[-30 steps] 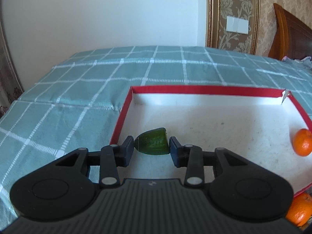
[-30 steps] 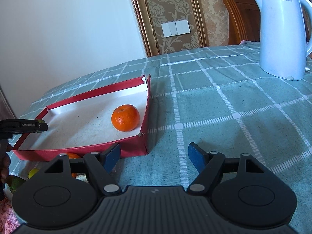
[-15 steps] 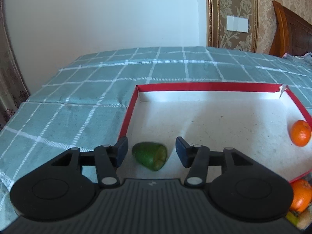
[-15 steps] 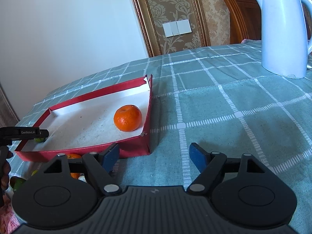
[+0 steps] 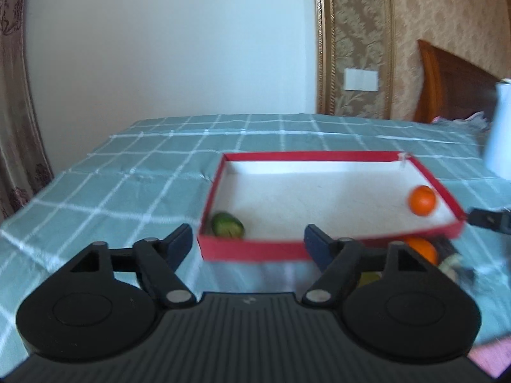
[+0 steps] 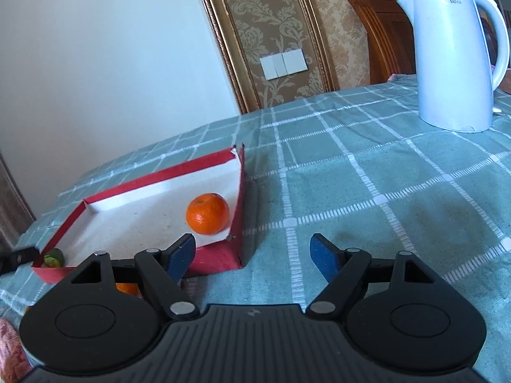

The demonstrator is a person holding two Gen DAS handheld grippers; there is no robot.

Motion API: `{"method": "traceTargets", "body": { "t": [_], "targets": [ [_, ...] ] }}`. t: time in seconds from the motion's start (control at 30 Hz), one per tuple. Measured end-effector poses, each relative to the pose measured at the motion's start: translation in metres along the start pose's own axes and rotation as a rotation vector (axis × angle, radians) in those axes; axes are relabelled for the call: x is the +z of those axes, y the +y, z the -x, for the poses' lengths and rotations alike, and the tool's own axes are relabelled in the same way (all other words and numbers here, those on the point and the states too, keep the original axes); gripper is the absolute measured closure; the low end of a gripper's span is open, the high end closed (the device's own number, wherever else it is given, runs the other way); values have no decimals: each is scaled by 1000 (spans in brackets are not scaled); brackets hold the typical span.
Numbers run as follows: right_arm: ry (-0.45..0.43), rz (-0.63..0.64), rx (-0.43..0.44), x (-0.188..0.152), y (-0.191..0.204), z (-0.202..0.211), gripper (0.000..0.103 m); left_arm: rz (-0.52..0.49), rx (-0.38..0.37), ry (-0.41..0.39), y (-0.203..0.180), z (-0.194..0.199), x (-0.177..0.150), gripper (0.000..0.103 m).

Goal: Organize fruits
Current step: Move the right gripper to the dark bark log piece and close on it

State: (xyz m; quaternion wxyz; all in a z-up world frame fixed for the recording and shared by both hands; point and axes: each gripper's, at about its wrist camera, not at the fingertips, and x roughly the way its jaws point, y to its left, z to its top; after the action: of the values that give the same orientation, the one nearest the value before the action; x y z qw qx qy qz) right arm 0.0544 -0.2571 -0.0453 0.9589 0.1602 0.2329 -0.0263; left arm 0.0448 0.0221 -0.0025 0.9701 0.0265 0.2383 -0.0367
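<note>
**A furnished room in a home**

Damask wallpaper [image 6: 274,16] in a gilt-framed panel, a carved wooden headboard or chair back [image 5: 453,83], a patterned curtain [image 5: 16,95], a white electric kettle [image 6: 453,54] and a green checked cloth [image 6: 383,191] over the table all show a lived-in household

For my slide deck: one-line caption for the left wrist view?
Open left hand-held gripper facing a red tray holding a green fruit and a tangerine.
</note>
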Motion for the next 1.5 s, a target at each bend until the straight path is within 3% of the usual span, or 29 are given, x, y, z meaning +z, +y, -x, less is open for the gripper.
{"method": "traceTargets", "body": {
  "t": [0.1, 0.27, 0.4, 1.5],
  "targets": [
    [11, 11, 28, -4, 2, 10, 24, -1, -37, 0, -1, 17, -18, 25],
    [71, 67, 62, -24, 13, 30, 24, -3, -38, 8, -5, 26, -42, 25],
    [71, 97, 69, -33, 26, 41, 24, -5, -36, 27, -6, 25, -52, 24],
    [96, 225, -43, -44, 73, 32, 24, 28, -89, 51, -1, 33, -73, 19]
  ]
}}
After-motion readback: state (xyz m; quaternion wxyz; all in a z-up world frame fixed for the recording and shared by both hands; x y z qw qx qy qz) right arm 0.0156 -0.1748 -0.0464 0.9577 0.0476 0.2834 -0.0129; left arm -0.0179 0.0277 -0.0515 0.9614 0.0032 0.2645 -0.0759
